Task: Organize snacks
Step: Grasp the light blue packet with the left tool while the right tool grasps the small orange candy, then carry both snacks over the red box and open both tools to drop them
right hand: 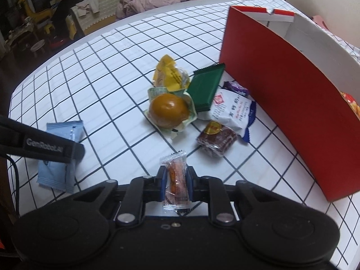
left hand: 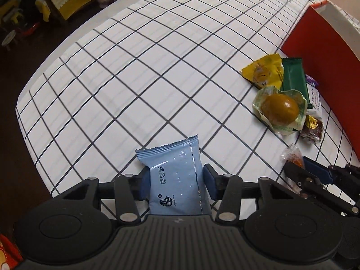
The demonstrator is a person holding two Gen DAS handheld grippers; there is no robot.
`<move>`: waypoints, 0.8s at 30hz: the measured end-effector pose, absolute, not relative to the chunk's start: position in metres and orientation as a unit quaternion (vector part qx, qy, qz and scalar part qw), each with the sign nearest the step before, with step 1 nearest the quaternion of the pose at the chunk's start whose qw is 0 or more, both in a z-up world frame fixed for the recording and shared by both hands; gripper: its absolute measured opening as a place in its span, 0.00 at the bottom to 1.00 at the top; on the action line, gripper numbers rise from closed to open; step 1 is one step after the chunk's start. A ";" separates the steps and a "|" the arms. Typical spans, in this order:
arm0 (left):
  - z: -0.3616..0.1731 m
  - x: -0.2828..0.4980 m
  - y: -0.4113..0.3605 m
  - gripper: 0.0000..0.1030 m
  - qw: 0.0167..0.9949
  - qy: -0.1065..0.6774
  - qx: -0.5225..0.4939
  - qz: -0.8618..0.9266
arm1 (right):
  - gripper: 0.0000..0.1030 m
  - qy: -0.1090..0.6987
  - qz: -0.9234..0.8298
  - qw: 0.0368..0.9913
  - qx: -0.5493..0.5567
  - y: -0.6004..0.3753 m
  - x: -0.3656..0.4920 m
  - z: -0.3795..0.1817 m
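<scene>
The snacks lie scattered on the bench, which wears a white cloth with a dark grid, and the open red box stands along the far right edge, probably as the place they are meant to go; something orange already shows inside it at the right rim. Most of the snacks sit in a loose heap just beside the box wall: a yellow packet, a green bar, a brown egg in clear wrap, a white sachet and a dark brown sweet. The two pieces lying apart from the heap are being taken, one per hand. The right gripper has its jaws pressed in on a small clear sachet with orange filling, pinching it by its sides. The left gripper straddles the pale blue packet, its jaws partly closed and touching, or almost touching, the packet's long edges; a firm grip cannot be told.
</scene>
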State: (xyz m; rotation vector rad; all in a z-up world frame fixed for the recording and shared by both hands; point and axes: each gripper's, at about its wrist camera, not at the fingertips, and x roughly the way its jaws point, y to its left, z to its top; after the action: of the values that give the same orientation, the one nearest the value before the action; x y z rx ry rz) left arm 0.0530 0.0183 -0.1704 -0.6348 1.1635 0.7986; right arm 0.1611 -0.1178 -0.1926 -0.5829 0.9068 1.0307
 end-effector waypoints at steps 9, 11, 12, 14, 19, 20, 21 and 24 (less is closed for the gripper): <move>-0.158 0.036 0.027 0.46 0.718 0.509 -0.317 0.354 | 0.16 0.423 0.467 0.744 -0.223 -0.140 0.166 -0.172; -0.150 0.035 0.028 0.46 0.723 0.504 -0.319 0.349 | 0.16 0.423 0.468 0.747 -0.209 -0.146 0.168 -0.163; -0.146 0.035 0.028 0.46 0.726 0.502 -0.316 0.347 | 0.16 0.422 0.468 0.750 -0.202 -0.150 0.169 -0.157; -0.135 0.037 0.028 0.46 0.735 0.497 -0.310 0.342 | 0.16 0.420 0.467 0.755 -0.188 -0.157 0.172 -0.147; -0.104 0.050 0.027 0.46 0.761 0.481 -0.293 0.322 | 0.16 0.406 0.465 0.772 -0.153 -0.172 0.177 -0.118; -0.097 0.054 0.026 0.46 0.768 0.477 -0.287 0.317 | 0.16 0.403 0.464 0.775 -0.148 -0.175 0.178 -0.112; -0.090 0.058 0.025 0.46 0.775 0.472 -0.282 0.312 | 0.16 0.399 0.462 0.779 -0.143 -0.177 0.180 -0.107; -0.068 0.074 0.019 0.46 0.797 0.461 -0.258 0.293 | 0.16 0.388 0.456 0.790 -0.130 -0.183 0.186 -0.091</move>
State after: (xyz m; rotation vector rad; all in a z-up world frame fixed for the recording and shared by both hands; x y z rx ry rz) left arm 0.0741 0.0191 -0.0684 -0.5534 0.9888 0.6280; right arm 0.1864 -0.1830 -0.0912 -0.2796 0.8359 0.9816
